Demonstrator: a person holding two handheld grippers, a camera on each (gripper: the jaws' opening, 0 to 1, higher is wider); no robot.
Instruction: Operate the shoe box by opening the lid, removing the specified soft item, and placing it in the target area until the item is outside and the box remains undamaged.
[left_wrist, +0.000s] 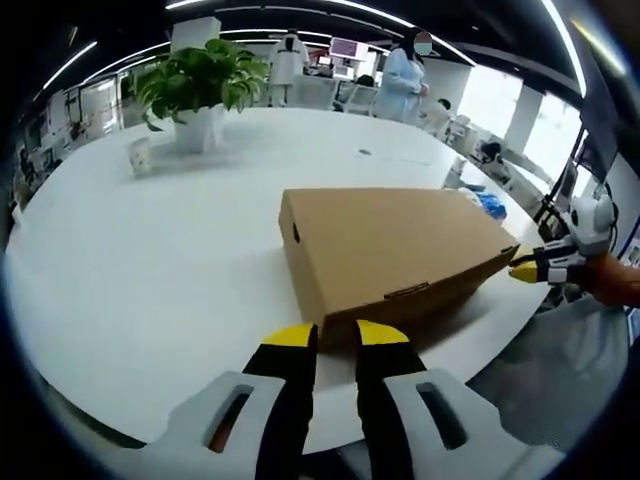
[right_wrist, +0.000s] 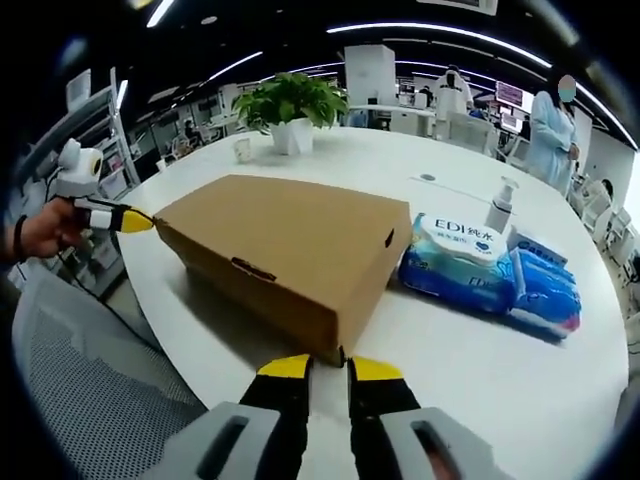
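A shut brown cardboard shoe box (left_wrist: 390, 250) lies on the white table (left_wrist: 150, 280), lid down with a tab on its front side. My left gripper (left_wrist: 338, 335) sits just below the box's near edge, its yellow-tipped jaws close together and holding nothing. In the right gripper view the same box (right_wrist: 290, 250) fills the middle, and my right gripper (right_wrist: 330, 368) is shut right at its near corner. Each gripper also shows in the other view, held by a hand: the right gripper (left_wrist: 540, 265) at the box's right corner, the left gripper (right_wrist: 115, 216) at its left corner.
A potted plant (left_wrist: 200, 85) and a paper cup (left_wrist: 140, 155) stand at the table's far side. Beside the box lie a tissue pack (right_wrist: 455, 255), a blue pack (right_wrist: 540, 285) and a pump bottle (right_wrist: 500, 205). A mesh chair (right_wrist: 90, 370) is at the table's edge. People stand far behind.
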